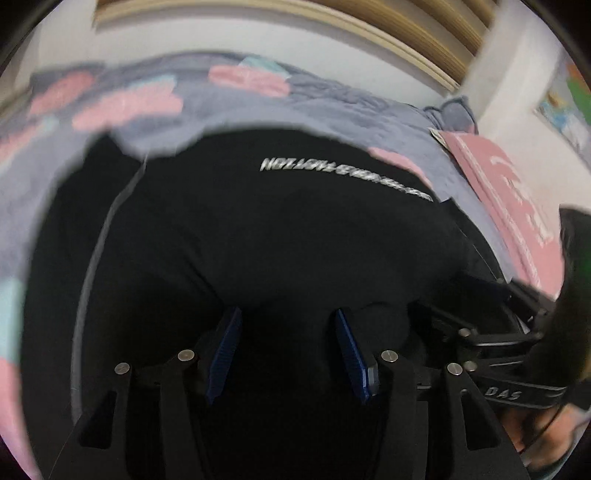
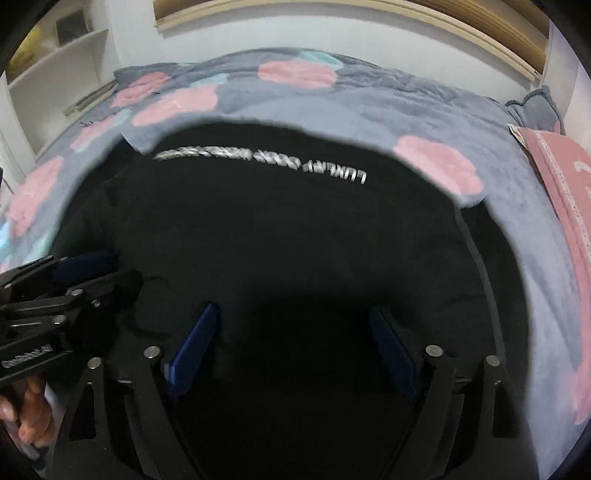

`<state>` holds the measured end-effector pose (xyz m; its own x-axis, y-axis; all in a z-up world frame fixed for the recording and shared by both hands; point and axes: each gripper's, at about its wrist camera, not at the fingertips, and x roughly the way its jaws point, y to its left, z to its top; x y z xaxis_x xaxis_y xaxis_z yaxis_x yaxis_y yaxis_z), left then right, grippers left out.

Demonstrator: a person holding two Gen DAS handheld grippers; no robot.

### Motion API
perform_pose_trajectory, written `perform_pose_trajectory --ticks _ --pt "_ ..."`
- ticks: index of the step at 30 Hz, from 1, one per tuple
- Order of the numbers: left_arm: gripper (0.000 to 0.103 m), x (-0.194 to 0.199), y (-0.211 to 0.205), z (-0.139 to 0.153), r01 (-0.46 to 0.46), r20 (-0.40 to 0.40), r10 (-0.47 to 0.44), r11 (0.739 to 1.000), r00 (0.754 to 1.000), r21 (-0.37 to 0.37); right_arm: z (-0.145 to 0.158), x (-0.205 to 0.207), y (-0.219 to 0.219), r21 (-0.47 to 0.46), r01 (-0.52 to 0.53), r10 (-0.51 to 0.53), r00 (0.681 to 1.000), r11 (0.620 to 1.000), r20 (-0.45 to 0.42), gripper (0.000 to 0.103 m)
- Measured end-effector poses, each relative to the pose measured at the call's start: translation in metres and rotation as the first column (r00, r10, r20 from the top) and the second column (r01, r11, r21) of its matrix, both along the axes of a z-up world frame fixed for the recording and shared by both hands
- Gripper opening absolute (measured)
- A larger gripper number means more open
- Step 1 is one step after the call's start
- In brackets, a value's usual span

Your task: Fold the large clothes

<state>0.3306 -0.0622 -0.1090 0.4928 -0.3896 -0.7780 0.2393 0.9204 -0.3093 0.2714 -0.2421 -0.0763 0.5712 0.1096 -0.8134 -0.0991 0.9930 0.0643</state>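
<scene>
Black fabric garment with silver lettering [image 1: 295, 240] laid on grey fleece blanket with pink patches [image 2: 369, 107]. Left gripper [image 1: 288, 350] and right gripper [image 2: 291, 350] held apart, empty. Fold judged released; fresh edge to be gripped next.

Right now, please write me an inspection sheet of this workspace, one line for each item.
Surface: grey bedspread with pink patches.
Job's things: black garment lying on the bedspread, silver lettering upside down to the cameras.
Clutter: pink cloth at the bed's right edge; grey pillow behind it.
Grippers: left gripper open, nothing between its blue pads; right gripper open wide, nothing between its pads.
Cables: nothing seen.
Surroundings: white shelves at left, white wall, beige blind above.
</scene>
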Motion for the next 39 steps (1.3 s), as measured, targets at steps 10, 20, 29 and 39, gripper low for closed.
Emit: perform_pose_trajectory --ticks 10,20,29,39 --pt "0.055 -0.021 -0.003 0.021 0.001 0.082 -0.003 1.000 0.997 0.021 0.012 -0.023 -0.018 0.083 0.015 -0.019 0.998 0.996 0.054 0.077" --pt "0.057 -0.051 0.016 -0.004 -0.005 -0.054 0.003 0.999 0.999 -0.038 -0.006 -0.069 -0.024 0.097 0.000 0.004 0.999 0.995 -0.039 0.072" --pt "0.057 -0.081 0.046 0.026 -0.036 0.015 0.036 0.998 0.999 -0.043 0.011 -0.085 -0.039 0.155 0.011 -0.004 0.999 0.988 -0.046 0.073" --pt "0.065 -0.072 0.149 0.086 -0.103 0.130 0.108 0.994 0.986 -0.045 0.068 -0.123 -0.112 0.025 0.072 -0.073 0.995 0.997 0.067 0.086"
